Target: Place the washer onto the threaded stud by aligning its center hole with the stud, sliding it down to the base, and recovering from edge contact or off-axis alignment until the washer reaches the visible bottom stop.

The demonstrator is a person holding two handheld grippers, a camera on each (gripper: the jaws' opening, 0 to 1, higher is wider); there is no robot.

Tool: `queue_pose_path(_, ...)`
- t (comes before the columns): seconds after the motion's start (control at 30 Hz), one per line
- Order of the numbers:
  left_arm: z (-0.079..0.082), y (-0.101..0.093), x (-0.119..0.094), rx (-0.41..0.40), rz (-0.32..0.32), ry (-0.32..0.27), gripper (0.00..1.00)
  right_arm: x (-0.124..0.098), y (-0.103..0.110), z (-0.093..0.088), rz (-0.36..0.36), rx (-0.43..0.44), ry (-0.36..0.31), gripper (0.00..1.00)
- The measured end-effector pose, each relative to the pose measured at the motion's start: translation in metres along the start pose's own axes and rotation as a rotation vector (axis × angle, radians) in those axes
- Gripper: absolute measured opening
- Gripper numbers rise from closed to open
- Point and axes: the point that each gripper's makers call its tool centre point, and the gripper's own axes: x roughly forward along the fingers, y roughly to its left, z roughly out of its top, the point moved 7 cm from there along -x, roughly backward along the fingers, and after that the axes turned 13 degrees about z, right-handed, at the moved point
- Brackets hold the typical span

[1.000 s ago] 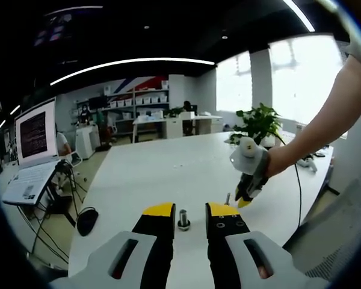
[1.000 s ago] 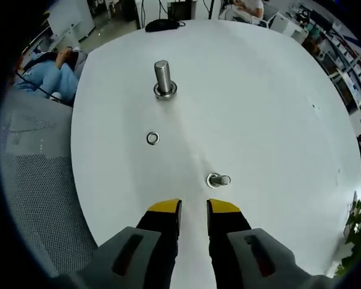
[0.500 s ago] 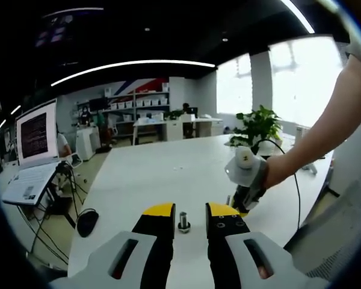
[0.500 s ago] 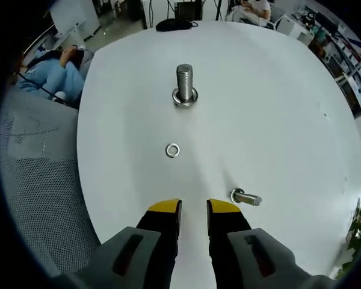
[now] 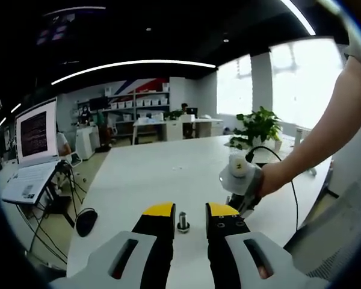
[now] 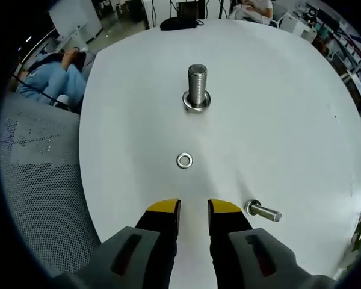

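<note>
Right gripper view: our right gripper [image 6: 192,208] has its jaws narrowly parted and empty, the washer [image 6: 184,160] lying flat on the white desk [image 6: 289,120] just ahead, the upright threaded stud [image 6: 197,88] beyond it, a loose bolt [image 6: 263,211] beside us. Washer looks thin, stiff, light and slippery, so we'd pinch its rim edge-on. Left gripper [image 5: 189,212] also narrowly parted, empty, near the stud.

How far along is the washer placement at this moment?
Nothing is done yet: the loose washer lies flat on the white table, apart from the upright threaded stud. In hand: the right gripper hangs open just short of the washer, gripping nothing; the left gripper is open near the stud. Left: grasping the washer, threading it over the stud and seating it. A second bolt lies alongside.
</note>
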Motion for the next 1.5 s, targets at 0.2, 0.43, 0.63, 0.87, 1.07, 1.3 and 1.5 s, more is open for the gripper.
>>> queue_pose_path(0.2, -0.001, 0.001, 0.0, -0.008, 0.003, 0.003, 0.18, 0.011, -0.002, 0.004, 0.011, -0.018, 0.01, 0.21)
queue_pose_path(0.43, -0.002, 0.0, 0.0, -0.001, -0.004, 0.009, 0.18, 0.022, 0.007, 0.015, 0.021, -0.054, 0.002, 0.21)
queue_pose_path(0.63, 0.0, 0.0, 0.0, -0.005, -0.011, 0.004, 0.18, 0.025, 0.005, 0.026, 0.009, -0.087, -0.016, 0.21)
queue_pose_path(0.87, -0.001, 0.0, 0.0, -0.009, -0.008, 0.004, 0.18, 0.029, 0.006, 0.038, 0.009, -0.095, -0.013, 0.2)
queue_pose_path(1.07, -0.001, 0.0, 0.0, -0.009, -0.008, 0.005, 0.18, 0.03, 0.006, 0.04, 0.022, -0.099, 0.032, 0.2)
queue_pose_path(1.3, -0.001, 0.0, 0.0, -0.009, -0.005, 0.004, 0.18, 0.031, 0.006, 0.047, 0.015, -0.125, 0.106, 0.14)
queue_pose_path(1.5, -0.001, 0.001, 0.0, -0.01, -0.003, 0.005, 0.18, 0.03, 0.007, 0.047, 0.011, -0.126, 0.129, 0.14)
